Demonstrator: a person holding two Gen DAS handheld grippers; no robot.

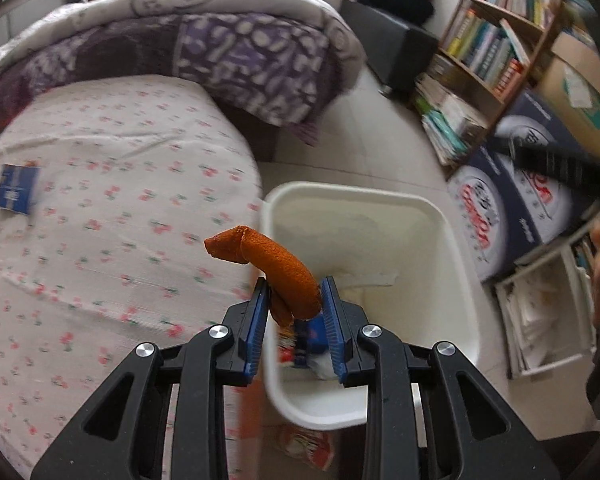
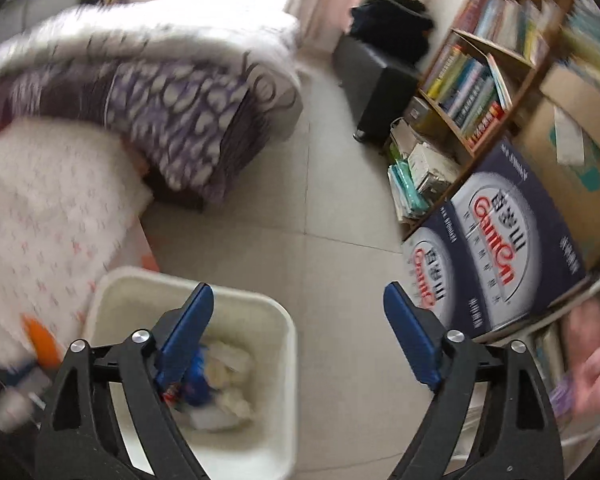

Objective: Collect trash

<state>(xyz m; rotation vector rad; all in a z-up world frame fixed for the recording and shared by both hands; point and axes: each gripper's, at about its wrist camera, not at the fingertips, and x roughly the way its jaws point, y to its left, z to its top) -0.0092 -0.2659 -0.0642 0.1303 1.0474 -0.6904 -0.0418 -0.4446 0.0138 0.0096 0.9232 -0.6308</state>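
My left gripper (image 1: 294, 290) is shut on a curled orange peel (image 1: 276, 266) and holds it over the near left rim of the white trash bin (image 1: 452, 240). The bin holds white tissue and a blue and red wrapper (image 1: 306, 340). A small blue box (image 1: 17, 189) lies on the floral bed sheet at the left. My right gripper (image 2: 300, 300) is open and empty, above the floor to the right of the bin (image 2: 284, 340), which shows crumpled tissues and a blue wrapper (image 2: 198, 376) inside.
The bed (image 1: 100, 220) with a folded purple quilt (image 1: 220, 56) fills the left. A bookshelf (image 1: 496, 40), stacked dark blue cartons (image 1: 512, 200) and a white crate of papers (image 1: 548, 312) line the right. Tiled floor (image 2: 300, 200) lies between them.
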